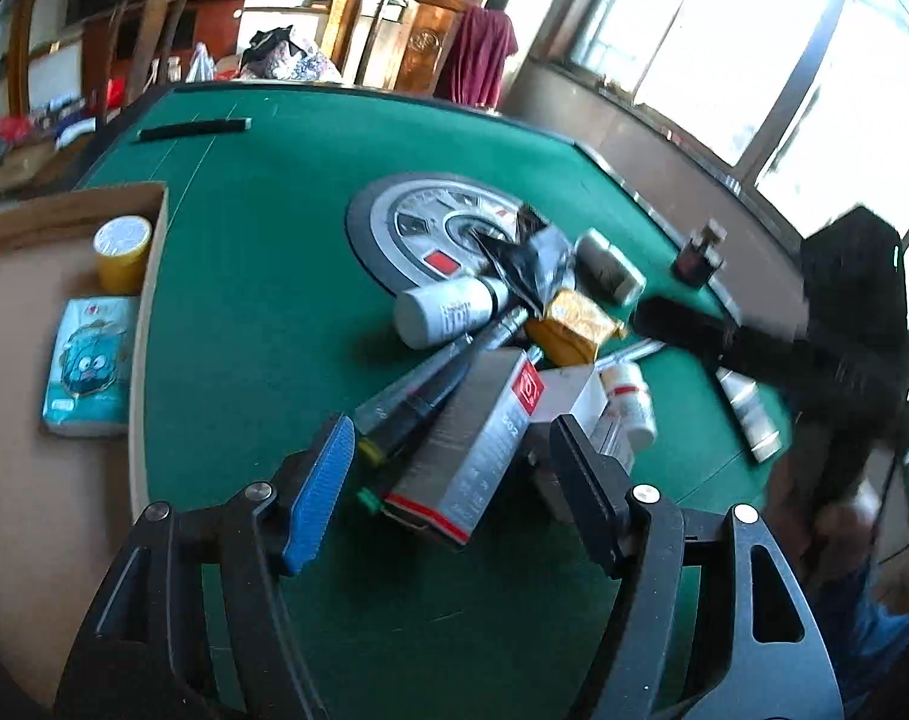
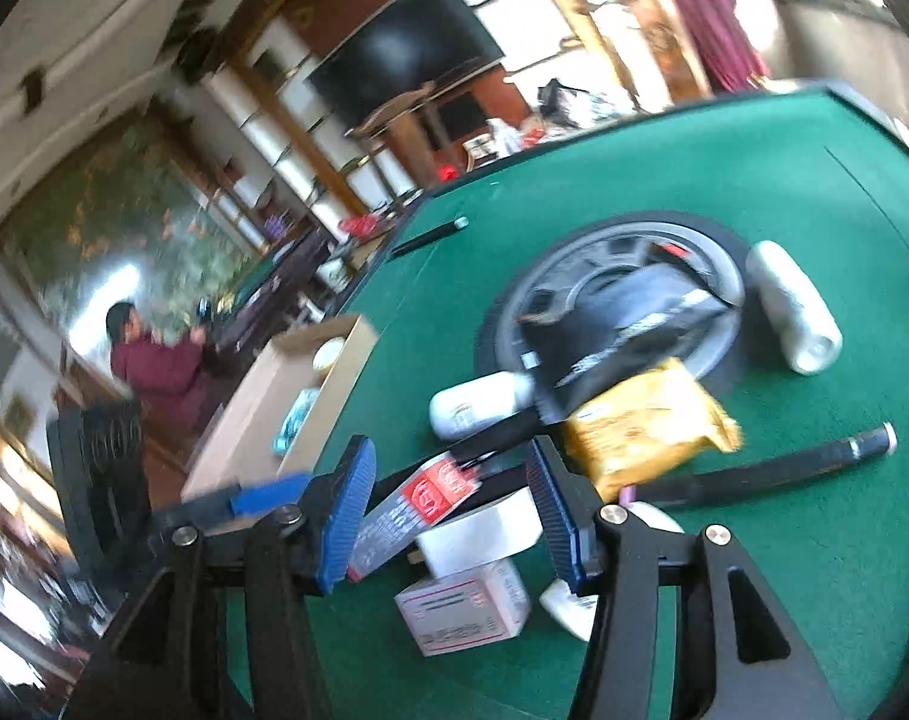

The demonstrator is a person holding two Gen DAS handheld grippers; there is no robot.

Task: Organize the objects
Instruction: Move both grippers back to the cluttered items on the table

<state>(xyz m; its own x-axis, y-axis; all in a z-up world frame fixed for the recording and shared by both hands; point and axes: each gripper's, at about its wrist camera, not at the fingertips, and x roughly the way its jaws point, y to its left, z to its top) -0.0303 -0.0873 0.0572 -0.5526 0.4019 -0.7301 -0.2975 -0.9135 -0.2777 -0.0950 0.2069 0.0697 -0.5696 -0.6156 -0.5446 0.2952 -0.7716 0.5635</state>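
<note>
grey box (image 1: 472,450) with red ends, lying on the green table (image 1: 244,300) at the near edge of the pile, long axis running up and away. framed by left gripper (image 1: 454,480), gaping and empty. right gripper (image 2: 448,516) likewise parted, unladen, farther off.

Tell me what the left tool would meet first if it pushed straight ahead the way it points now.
Most likely the grey box with the red logo: it lies between the open fingers of the left tool, nearest in the pile on the green table. Depth is hard to judge in this fisheye view, so the tool may pass just above it.
</note>
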